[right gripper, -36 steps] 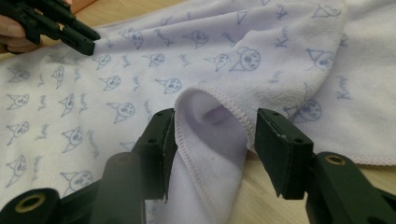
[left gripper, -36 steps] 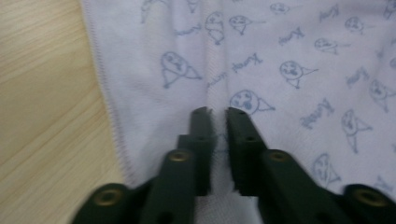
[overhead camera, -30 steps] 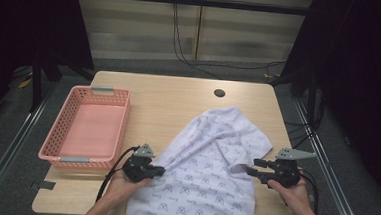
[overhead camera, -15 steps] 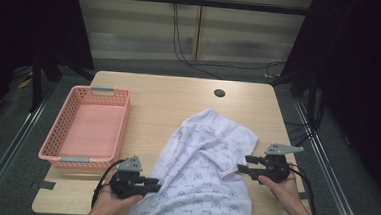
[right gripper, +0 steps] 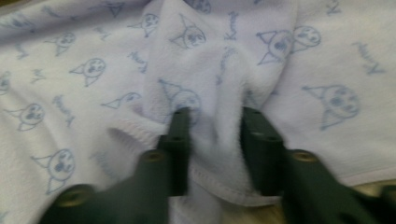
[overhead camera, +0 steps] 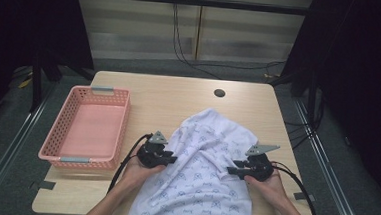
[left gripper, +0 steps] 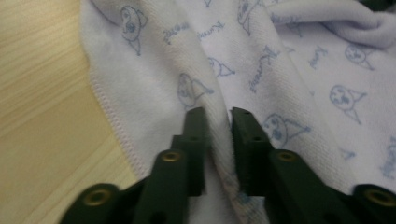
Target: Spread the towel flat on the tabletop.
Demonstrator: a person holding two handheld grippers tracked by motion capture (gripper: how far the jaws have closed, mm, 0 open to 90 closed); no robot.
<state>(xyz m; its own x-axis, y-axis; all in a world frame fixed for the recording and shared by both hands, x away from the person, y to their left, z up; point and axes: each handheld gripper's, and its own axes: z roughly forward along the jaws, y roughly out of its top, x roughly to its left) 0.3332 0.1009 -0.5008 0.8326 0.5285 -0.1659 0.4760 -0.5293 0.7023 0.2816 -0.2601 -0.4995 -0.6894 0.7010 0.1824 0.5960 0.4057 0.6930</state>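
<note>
A white towel (overhead camera: 198, 188) printed with small blue cartoon faces lies crumpled on the wooden table (overhead camera: 179, 97), its near end hanging over the front edge. My left gripper (overhead camera: 173, 160) is at the towel's left edge. In the left gripper view the towel (left gripper: 289, 60) rises in a ridge between the jaws, and the left gripper (left gripper: 218, 116) has just been closing and pinches it. My right gripper (overhead camera: 231, 169) is at the towel's right side. Its jaws have just been closing too, and the right gripper (right gripper: 217, 116) squeezes a thick fold of towel (right gripper: 93, 70).
A pink plastic basket (overhead camera: 57, 129) stands empty at the table's left. A round cable hole (overhead camera: 219, 93) sits near the far edge. Bare wood lies beyond the towel and along the right edge. Cables trail from both grippers toward the person.
The left gripper dipped toward the front edge, then came forward and right onto the towel's edge. The right gripper moved left into the cloth. Both now pinch folds, and the towel is bunched narrower.
</note>
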